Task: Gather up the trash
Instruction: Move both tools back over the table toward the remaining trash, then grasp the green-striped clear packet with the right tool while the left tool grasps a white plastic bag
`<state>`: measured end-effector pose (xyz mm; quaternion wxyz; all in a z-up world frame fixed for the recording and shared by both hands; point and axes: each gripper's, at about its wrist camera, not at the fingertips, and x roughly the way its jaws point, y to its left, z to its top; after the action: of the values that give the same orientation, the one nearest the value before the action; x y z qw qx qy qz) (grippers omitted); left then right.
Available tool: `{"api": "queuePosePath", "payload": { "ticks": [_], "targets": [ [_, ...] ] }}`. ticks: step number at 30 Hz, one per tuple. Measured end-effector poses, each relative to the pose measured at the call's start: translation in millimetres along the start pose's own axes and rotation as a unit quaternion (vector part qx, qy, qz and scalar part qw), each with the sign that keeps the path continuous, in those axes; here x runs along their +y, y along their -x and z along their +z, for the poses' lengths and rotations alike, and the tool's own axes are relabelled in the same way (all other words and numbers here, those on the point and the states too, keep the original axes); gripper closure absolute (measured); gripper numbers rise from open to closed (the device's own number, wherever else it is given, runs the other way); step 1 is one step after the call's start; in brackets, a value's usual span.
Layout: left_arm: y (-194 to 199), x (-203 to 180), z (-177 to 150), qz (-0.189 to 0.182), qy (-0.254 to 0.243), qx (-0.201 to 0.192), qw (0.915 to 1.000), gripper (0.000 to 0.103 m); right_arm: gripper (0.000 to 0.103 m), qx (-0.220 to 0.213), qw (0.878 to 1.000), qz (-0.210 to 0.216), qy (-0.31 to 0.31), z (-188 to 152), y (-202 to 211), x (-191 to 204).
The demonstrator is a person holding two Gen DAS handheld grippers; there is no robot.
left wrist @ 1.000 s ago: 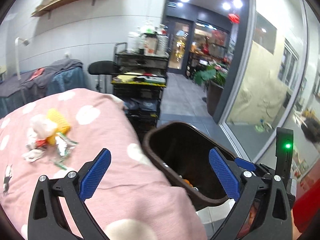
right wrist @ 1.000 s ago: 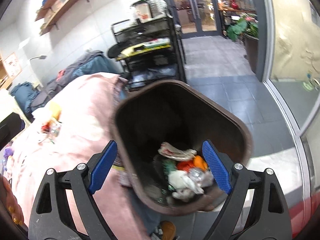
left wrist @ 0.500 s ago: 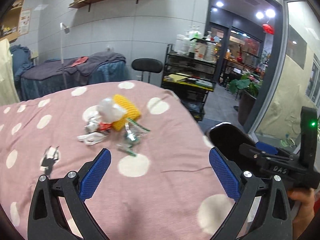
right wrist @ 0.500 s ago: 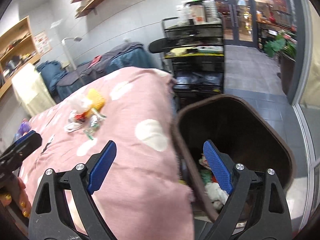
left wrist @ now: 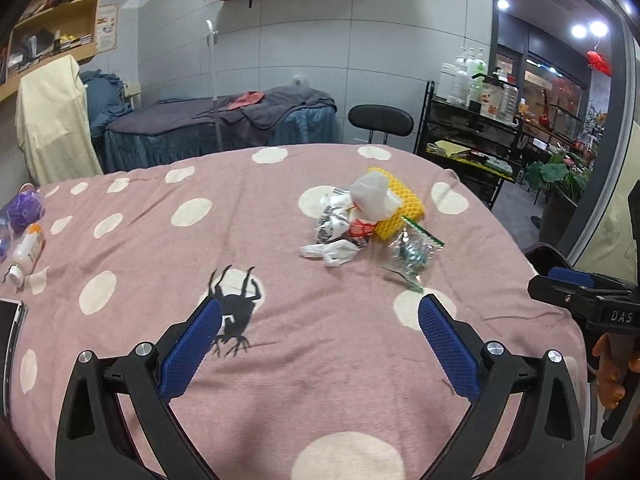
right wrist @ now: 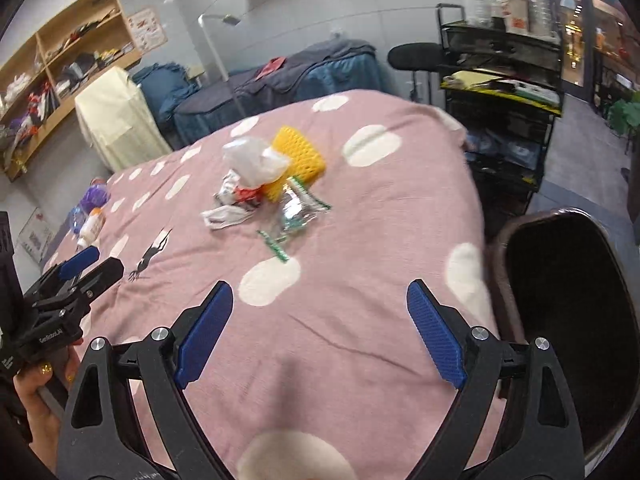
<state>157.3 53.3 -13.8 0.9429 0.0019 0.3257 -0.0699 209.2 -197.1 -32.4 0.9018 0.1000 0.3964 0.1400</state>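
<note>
A small heap of trash lies on the pink spotted bedcover [left wrist: 280,320]: a yellow foam net [left wrist: 396,204], a crumpled white bag [left wrist: 374,196], a white wrapper [left wrist: 330,251] and a clear green-edged packet [left wrist: 414,250]. In the right wrist view the same heap shows the yellow net [right wrist: 298,158] and the clear packet [right wrist: 294,216]. My left gripper [left wrist: 320,326] hovers open over the cover, short of the heap, nothing between its fingers. My right gripper [right wrist: 320,316] is open too, empty, with the dark brown bin [right wrist: 568,308] just to its right.
Bottles [left wrist: 26,246] and a purple pouch [left wrist: 24,206] lie at the bed's left edge, a phone [left wrist: 8,332] nearer. Behind the bed stand a blue-covered couch [left wrist: 216,128], a black stool [left wrist: 380,120] and a black cart [left wrist: 472,136]. A hand [right wrist: 36,400] holds the left gripper.
Both grippers have swung left, away from the bin and over the bed. The trash heap has come from the far left toward the middle of both views. Both stay open.
</note>
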Motion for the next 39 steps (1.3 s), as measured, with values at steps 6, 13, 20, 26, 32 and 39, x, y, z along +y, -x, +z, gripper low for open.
{"api": "queuePosePath", "payload": {
  "ticks": [6,13,20,26,32,39],
  "targets": [
    [-23.3,31.1,4.3,0.003,0.007,0.034,0.9994,0.006,0.015,0.039,0.999,0.019,-0.001,21.6,-33.4,15.5],
    [-59.3,37.4,13.8,-0.013,0.003,0.062,0.998,0.006,0.015,0.082,0.996,0.008,0.039,44.8,-78.9,32.5],
    [-92.3,28.4,26.5,-0.012,-0.025,0.092,0.9954,0.006,0.018,0.14,0.988,-0.038,0.047,74.5,-143.1,33.4],
    [-110.3,12.1,30.6,-0.017,-0.061,0.106,0.9923,0.006,0.073,0.173,0.982,-0.039,0.062,75.3,-169.4,37.2],
    [-139.0,-7.3,41.3,-0.02,-0.092,0.124,0.9878,0.015,0.083,0.158,0.986,-0.022,0.047,74.6,-151.4,25.3],
    [-152.5,-23.1,41.3,0.008,-0.127,0.135,0.9827,0.066,0.083,0.122,0.992,-0.002,0.034,68.2,-103.4,10.5]
  ]
}}
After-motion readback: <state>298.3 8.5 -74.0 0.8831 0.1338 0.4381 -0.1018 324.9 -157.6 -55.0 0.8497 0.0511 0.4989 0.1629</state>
